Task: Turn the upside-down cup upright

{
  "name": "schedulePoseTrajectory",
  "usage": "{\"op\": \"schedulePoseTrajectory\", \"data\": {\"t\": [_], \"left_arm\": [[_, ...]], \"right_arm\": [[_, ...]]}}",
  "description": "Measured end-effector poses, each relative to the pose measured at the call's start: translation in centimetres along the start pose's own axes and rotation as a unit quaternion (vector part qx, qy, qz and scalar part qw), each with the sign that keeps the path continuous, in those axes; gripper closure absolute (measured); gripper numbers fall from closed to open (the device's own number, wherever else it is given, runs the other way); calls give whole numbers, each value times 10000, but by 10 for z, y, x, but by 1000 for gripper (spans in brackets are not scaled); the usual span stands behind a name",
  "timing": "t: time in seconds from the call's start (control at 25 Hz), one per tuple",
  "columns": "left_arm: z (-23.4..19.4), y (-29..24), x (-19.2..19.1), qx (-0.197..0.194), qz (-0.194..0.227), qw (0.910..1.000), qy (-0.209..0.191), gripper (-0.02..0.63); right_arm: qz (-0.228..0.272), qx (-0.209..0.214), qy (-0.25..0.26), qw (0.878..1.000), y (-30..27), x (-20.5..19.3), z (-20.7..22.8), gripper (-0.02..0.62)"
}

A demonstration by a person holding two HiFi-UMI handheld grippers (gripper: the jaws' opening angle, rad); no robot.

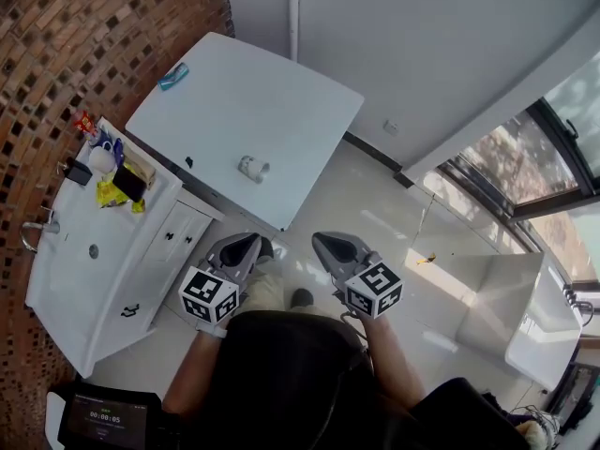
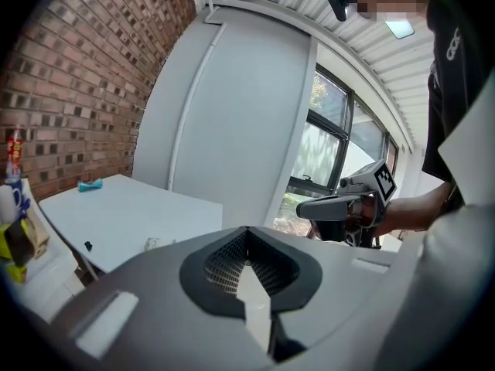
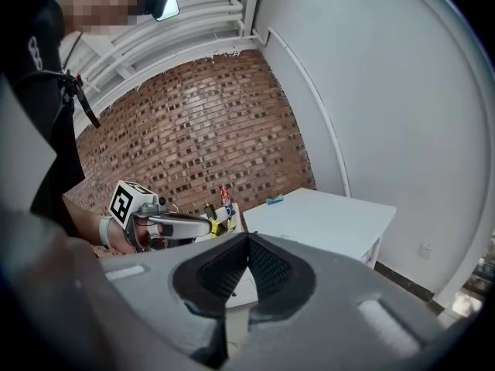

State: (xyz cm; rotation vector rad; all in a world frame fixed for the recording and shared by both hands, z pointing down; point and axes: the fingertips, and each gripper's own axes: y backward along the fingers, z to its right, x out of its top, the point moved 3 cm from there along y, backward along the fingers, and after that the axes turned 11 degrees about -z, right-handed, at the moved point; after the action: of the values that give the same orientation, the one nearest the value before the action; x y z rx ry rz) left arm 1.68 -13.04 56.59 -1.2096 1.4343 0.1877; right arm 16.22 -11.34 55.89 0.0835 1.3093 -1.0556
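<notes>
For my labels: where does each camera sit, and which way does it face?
Head view: on the head, steeply down at white table and cup; forearms, left gripper, right gripper show.
Left gripper view: on that gripper, along shut jaws toward table; right hand shows.
Right gripper view: likewise, toward brick wall; left hand shows.
All share the table.

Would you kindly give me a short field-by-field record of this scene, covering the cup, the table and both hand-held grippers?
cup: small, pale, on the white table, toward the person's side; orientation unclear
other item: teal object at the table's far corner
left hand-held gripper: shut, empty, short of the table
right hand-held gripper: shut, empty, beside the left one
task status: cup not yet touched
</notes>
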Motion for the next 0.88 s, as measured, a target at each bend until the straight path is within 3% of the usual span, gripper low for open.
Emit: {"op": "schedulePoseTrajectory", "data": {"t": [0.44, 0.88], "left_arm": [[-91, -36, 25, -272, -277, 9992, 95, 568], [-140, -64, 29, -306, -526, 9980, 196, 492]], "right_arm": [[-150, -201, -30, 9997, -81, 58, 32, 603], [-345, -397, -329, 9981, -112, 74, 50, 603]]}}
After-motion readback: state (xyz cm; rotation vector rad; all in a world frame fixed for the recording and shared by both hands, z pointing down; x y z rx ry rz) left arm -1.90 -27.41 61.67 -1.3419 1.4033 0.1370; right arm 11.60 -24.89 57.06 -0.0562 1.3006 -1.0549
